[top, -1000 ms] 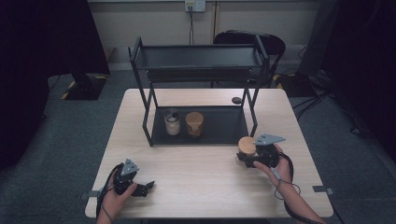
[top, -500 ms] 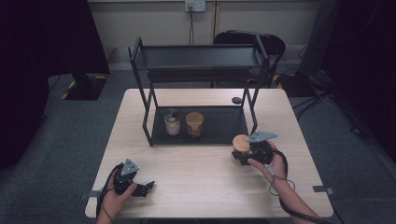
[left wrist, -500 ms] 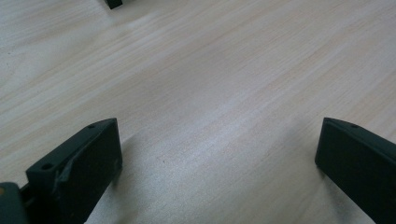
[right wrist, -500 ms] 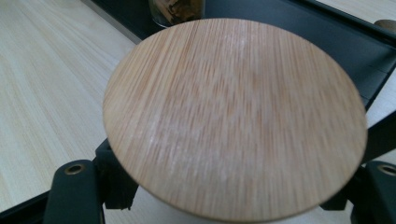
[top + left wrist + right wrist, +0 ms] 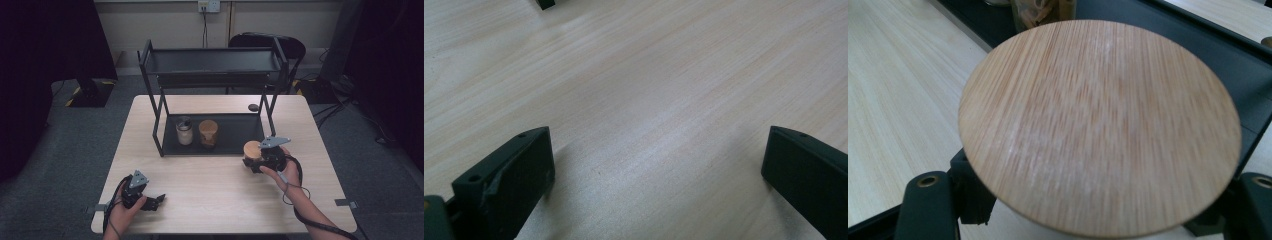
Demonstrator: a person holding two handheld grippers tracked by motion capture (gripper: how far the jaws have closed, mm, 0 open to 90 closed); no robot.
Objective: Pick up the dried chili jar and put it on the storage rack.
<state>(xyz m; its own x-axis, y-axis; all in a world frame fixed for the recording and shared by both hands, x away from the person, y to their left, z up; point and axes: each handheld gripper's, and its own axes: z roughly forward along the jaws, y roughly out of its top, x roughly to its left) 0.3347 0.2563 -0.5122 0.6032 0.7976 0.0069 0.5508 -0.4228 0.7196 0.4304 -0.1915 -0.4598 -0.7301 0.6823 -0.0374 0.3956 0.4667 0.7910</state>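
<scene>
Jar (image 5: pixel 252 150) between the right gripper (image 5: pixel 256 161) jaws, clamped.

The jar's lid (image 5: pixel 1098 125) is matt, fine-grained bamboo-like wood, the table (image 5: pixel 649 90) pale smooth wood grain, the shelf rack (image 5: pixel 210 65) matt black metal.

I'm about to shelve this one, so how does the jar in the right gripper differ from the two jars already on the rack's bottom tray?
The held jar is clamped in the right gripper at the tray's front right corner; the silver-lidded jar and the brown jar stand free on the bottom tray. The held jar has a round bamboo lid; the silver-lidded jar's top is metal. All three look upright and similar in size.
</scene>
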